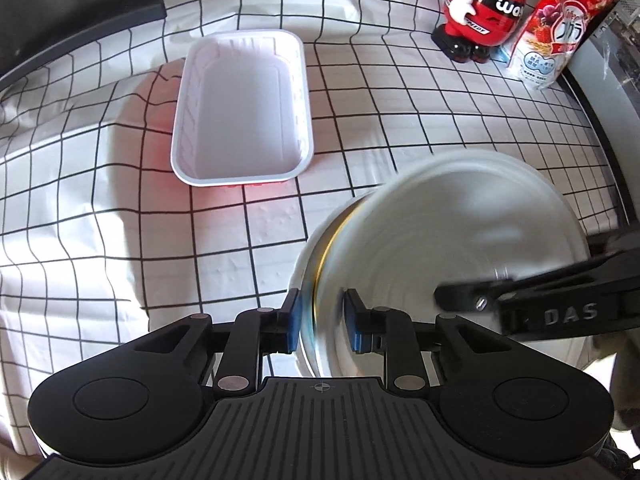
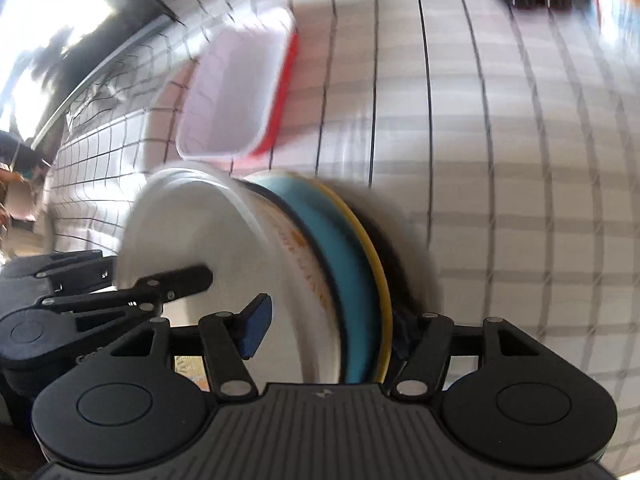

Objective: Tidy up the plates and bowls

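With the left gripper (image 1: 320,322) nipping the bowl (image 1: 440,248) rim (right gripper (image 2: 328,328) half-spread astride it, contact unclear), steady toward the eleven-o'clock tray (image 1: 240,108).

A white cloth with black grid lines (image 1: 120,200) covers the table, sunlit, beside perhaps a bright window (image 2: 48,12).
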{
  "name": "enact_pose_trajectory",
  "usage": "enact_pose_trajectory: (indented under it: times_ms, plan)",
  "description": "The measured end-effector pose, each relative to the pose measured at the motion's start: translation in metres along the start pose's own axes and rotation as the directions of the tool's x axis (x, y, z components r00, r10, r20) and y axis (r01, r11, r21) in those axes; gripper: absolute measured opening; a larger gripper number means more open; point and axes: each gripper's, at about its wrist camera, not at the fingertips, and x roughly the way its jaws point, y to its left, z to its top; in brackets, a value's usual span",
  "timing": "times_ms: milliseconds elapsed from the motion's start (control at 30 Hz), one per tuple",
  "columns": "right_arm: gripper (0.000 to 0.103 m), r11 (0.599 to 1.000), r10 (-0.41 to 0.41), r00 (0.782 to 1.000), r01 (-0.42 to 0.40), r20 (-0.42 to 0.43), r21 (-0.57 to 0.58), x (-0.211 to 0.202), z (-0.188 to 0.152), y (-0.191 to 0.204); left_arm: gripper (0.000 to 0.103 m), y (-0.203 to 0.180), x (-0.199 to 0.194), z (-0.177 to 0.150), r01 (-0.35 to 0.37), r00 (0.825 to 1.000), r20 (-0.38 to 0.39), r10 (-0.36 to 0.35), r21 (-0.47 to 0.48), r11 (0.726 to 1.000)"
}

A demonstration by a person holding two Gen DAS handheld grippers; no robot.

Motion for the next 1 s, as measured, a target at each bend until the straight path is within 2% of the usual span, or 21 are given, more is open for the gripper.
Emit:
enact_pose_trajectory:
  times_ms: [67,133,300,433,533,633,733,833,933,1000]
  plan:
    - [0.066,0.996,-0.051,0.996,0.056,0.074,-0.07,-0.014,0.0,0.008,0.026,0.0,-0.003,0.001,0.011,1.0,0.007,-0.011,-0.002,1.0]
    - [0.068,0.992,-0.074,0.991,0.085,0.114,-0.097,-0.02,-0.001,0.009,0.026,-0.001,-0.004,0.002,0.033,0.999,0.009,-0.033,-0.003,0.999]
    - [0.068,0.997,-0.022,0.988,0.033,0.155,-0.073,-0.025,-0.009,-0.004,0.025,-0.009,-0.011,0.001,0.04,0.999,0.028,-0.041,0.012,0.999]
    - [0.068,0.995,-0.003,0.967,0.028,0.254,-0.095,-0.036,-0.02,-0.005,0.025,-0.01,-0.02,0.0,0.051,0.997,0.06,-0.051,0.007,0.999]
    - [0.07,0.997,0.02,0.953,0.003,0.303,-0.076,-0.04,-0.024,-0.015,0.025,-0.005,-0.025,0.0,0.068,0.994,0.086,-0.065,-0.03,0.997]
    - [0.07,0.998,0.035,0.957,-0.02,0.286,-0.055,-0.036,-0.025,-0.027,0.025,0.002,-0.028,-0.002,0.057,0.992,0.113,-0.047,-0.088,0.994]
    - [0.07,0.998,0.018,0.965,-0.002,0.261,-0.063,-0.029,-0.029,-0.035,0.026,0.007,-0.029,-0.007,0.049,0.991,0.131,-0.028,-0.16,0.986]
    - [0.072,0.993,-0.017,0.968,0.045,0.251,-0.106,-0.023,-0.035,-0.04,0.027,0.006,-0.028,-0.015,0.042,0.989,0.149,-0.007,-0.236,0.971]
    - [0.073,0.983,-0.015,0.968,0.059,0.25,-0.171,-0.018,-0.041,-0.043,0.026,0.0,-0.031,-0.022,0.044,0.984,0.176,0.01,-0.299,0.953]
    - [0.074,0.978,-0.004,0.968,0.055,0.249,-0.2,-0.016,-0.042,-0.046,0.026,-0.007,-0.031,-0.026,0.019,0.982,0.182,0.043,-0.329,0.944]
